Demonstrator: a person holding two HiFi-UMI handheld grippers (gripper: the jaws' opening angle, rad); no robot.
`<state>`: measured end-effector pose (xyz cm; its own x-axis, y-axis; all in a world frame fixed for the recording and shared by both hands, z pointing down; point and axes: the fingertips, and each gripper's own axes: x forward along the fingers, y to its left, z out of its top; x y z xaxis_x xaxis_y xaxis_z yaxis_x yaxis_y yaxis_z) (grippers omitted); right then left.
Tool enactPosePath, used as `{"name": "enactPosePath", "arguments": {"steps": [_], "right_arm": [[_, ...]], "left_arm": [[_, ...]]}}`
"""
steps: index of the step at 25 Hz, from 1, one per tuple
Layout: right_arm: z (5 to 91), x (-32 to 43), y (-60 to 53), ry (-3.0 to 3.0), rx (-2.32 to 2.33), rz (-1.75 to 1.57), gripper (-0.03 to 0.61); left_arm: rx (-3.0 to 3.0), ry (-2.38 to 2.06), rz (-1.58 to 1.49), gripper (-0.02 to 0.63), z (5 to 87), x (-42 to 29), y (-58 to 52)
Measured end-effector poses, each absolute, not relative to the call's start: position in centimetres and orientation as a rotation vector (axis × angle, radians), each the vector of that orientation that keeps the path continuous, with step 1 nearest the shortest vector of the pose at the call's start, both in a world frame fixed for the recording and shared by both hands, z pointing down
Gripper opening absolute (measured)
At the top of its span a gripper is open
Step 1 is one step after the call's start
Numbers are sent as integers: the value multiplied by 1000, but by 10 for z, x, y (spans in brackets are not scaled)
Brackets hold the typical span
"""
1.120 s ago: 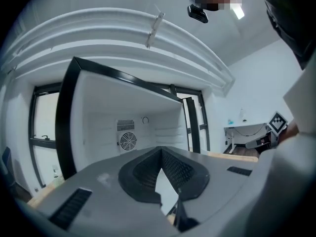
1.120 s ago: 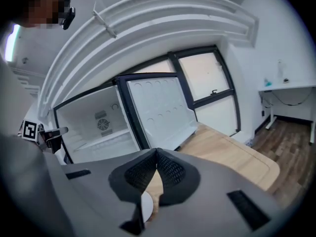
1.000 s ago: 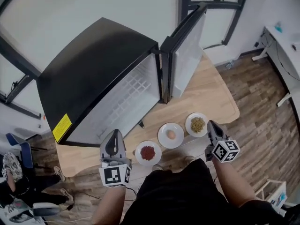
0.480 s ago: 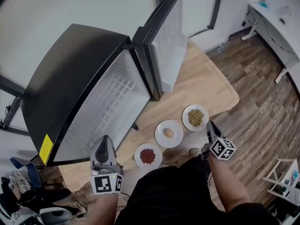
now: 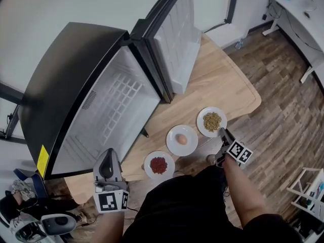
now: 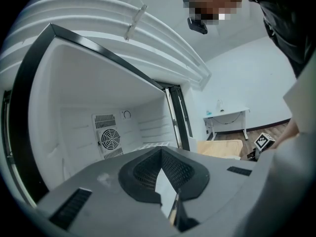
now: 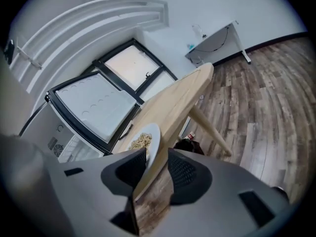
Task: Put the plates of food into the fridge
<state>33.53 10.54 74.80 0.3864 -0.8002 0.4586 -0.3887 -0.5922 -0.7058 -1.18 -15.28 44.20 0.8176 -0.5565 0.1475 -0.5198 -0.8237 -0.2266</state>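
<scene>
Jaws of right gripper (image 5: 221, 131) are just opening by the plate (image 5: 200, 121) rim, clamping nothing; left gripper (image 5: 106, 154) jaws together; aiming for a deep, level pinch.

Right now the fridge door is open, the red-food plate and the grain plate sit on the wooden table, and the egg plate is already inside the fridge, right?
No. The egg plate is not in the fridge: the head view shows it on the wooden table too, between the red-food plate and the grain plate. The fridge door is open.
</scene>
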Motion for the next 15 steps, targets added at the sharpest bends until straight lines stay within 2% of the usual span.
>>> {"name": "enactPosePath", "arguments": {"steps": [2, 4, 7, 11, 15], "right_arm": [[749, 336, 100, 1032, -2129, -1109, 150], [747, 337, 96, 1027, -2102, -1113, 87], [739, 340, 96, 978, -2027, -1115, 63], [716, 345, 92, 961, -1899, -1068, 34], [696, 344, 81, 1054, -1849, -1082, 32]], "left_arm": [[-2818, 853, -319, 5, 440, -14, -150], [-2808, 877, -326, 5, 437, -16, -149], [-2800, 932, -318, 5, 432, -19, -149], [-2802, 977, -300, 3, 427, -16, -145], [-2799, 1029, -286, 4, 423, -16, -138]]}}
